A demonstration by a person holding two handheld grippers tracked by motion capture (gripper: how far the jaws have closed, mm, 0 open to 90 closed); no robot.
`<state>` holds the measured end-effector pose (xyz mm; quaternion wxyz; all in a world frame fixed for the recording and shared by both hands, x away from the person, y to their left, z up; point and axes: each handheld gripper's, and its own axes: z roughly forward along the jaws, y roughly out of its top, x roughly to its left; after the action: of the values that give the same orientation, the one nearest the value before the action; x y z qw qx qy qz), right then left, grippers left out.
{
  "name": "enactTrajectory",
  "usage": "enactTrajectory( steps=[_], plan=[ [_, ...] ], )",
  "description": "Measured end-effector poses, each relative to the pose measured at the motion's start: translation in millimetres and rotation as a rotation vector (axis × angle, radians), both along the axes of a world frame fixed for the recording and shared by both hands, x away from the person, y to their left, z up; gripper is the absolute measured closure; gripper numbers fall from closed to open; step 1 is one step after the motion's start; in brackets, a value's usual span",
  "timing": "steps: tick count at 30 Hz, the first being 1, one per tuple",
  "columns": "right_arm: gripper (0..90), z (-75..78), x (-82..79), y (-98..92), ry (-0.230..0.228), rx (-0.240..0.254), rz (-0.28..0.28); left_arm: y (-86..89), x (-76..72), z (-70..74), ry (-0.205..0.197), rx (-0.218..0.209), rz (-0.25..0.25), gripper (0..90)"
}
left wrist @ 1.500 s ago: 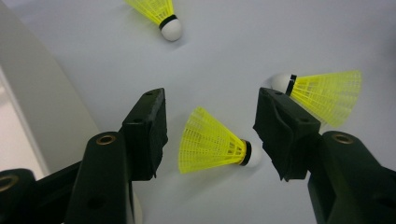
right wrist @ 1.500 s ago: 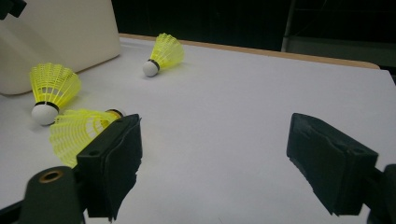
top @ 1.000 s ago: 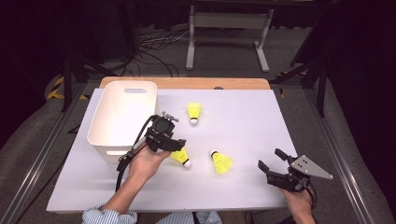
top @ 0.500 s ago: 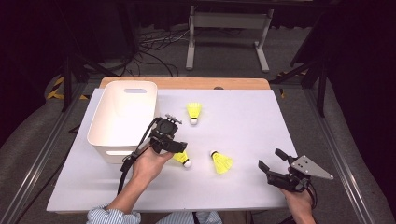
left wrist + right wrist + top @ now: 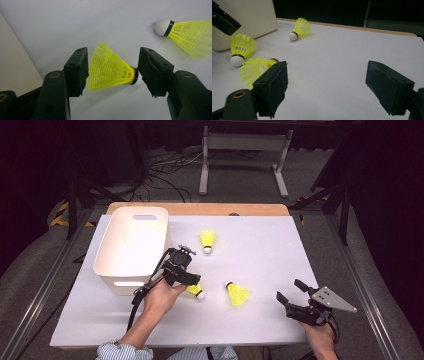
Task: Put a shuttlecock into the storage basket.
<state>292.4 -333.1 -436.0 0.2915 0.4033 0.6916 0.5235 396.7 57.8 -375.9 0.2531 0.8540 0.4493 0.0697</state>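
Three yellow shuttlecocks lie on the white table. One lies lengthwise between the jaws of my left gripper, which is open around it. Its skirt faces one pad and its black-banded cork end the other. I see no pad pressing on it. A second shuttlecock lies just right of the first. The third lies farther back. My right gripper is open near the front right edge with nothing between its jaws.
A white plastic basket with handle slots stands at the table's left, close beside my left hand. A wooden strip runs along the far edge. Beyond it are cables and a metal stand on the floor.
My left gripper has shifted slightly right and toward the shuttlecock beside the basket. The shuttlecocks and my right gripper have kept still.
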Motion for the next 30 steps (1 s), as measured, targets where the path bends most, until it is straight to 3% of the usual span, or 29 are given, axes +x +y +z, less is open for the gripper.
enactTrajectory(
  steps=[15, 30],
  plan=[
    [18.6, 0.0, -0.1, 0.1, -0.001, 0.0, 0.005, -2.6, 4.6, -14.7, 0.053, 0.008, 0.007, 42.8],
    [18.6, 0.1, -0.1, 0.3, 0.001, 0.0, 0.004, -5.0, 7.0, -23.0, 0.076, 0.004, 0.005, 45.1]
  ],
)
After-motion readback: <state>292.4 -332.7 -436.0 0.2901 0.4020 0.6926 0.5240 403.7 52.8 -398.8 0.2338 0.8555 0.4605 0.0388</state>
